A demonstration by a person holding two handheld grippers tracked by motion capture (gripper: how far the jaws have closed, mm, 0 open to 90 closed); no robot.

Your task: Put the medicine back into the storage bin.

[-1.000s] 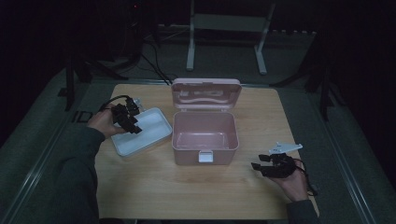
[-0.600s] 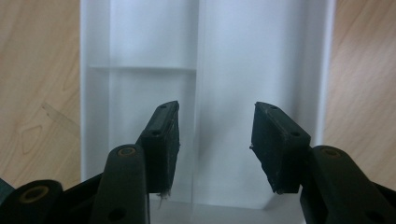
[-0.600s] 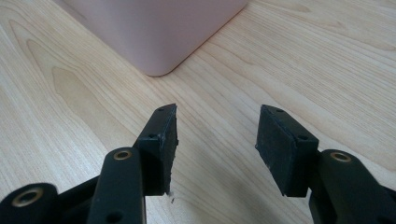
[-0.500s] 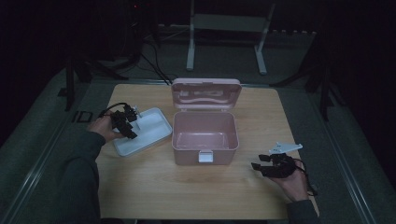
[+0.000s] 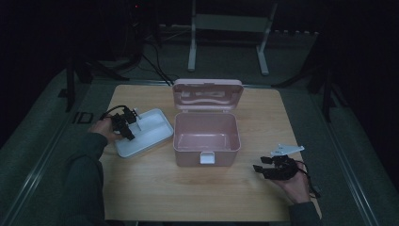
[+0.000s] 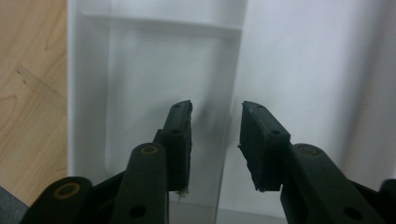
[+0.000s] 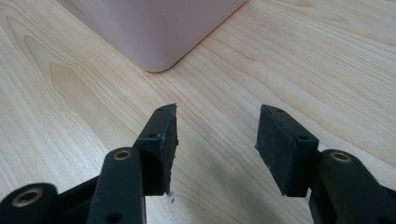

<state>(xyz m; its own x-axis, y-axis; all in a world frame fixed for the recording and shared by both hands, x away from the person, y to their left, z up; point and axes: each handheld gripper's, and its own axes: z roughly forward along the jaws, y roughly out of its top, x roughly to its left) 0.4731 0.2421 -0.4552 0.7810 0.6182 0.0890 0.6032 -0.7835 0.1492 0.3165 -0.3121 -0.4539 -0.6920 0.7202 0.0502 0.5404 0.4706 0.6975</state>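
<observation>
since a second ago your left gripper (image 5: 126, 123) is sitting lower and further toward the table's left edge, and the white tray (image 5: 153, 133) under it is lying flat now, nearer that edge and clear of the pink box (image 5: 205, 136). its jaws have just been closing, with the tray's inner divider wall between them.

nearest you in the high view, your right gripper (image 5: 264, 165) is resting on the wooden table (image 5: 197, 193) at the near right, and its fingers are standing spread with nothing in the gap. your right gripper view is giving what the high view is not: bare wood grain between the two black pads (image 7: 285, 149), and a rounded lower corner of the pink box just beyond them.

further out on the left, the tray is sitting on the table just beside the box. your left gripper view is showing the detail up close: the tray (image 6: 154, 65) is plain white plastic with raised walls, split by a thin upright divider (image 6: 231, 93) into a narrow compartment and a wider one. the pads (image 6: 180, 144) are straddling that divider, still apart from each other, and i cannot tell whether they are pressing on it yet.

beyond, the box is standing open in mid table, its lid (image 5: 208, 94) leaning back, its inside looking hollow and pink.
</observation>
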